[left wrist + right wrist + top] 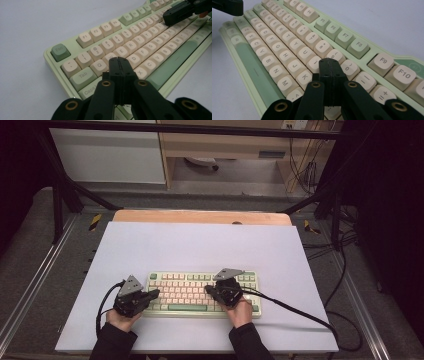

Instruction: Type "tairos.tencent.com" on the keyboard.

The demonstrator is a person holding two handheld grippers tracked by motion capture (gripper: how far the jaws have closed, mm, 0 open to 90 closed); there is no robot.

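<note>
Pale green and cream, the keyboard (202,293) lay on the white mat (200,250) at the near edge of the table, squarely between my two hands. My left gripper (118,60) had its jaws pressed together with nothing between them, the joined tip standing over the left letter block, about where W, S and D meet. My right gripper (329,61) was likewise closed on nothing, its tip poised among the I, K, O and 9 keys on the right half. From above I saw the left gripper (156,293) at the keyboard's left end and the right gripper (210,291) over its right-centre.

I judged the work to be typing with the closed tips, and both were in place for it. How many keys had been struck I could not say, since no screen or text was there to read; I took the pressing to be barely begun or mid-run.

Each tip hid the key directly beneath it, so I could not tell whether either touched a cap or hovered just above. The bottom row was cut off behind my own jaws, and the far right keys were blurred
</note>
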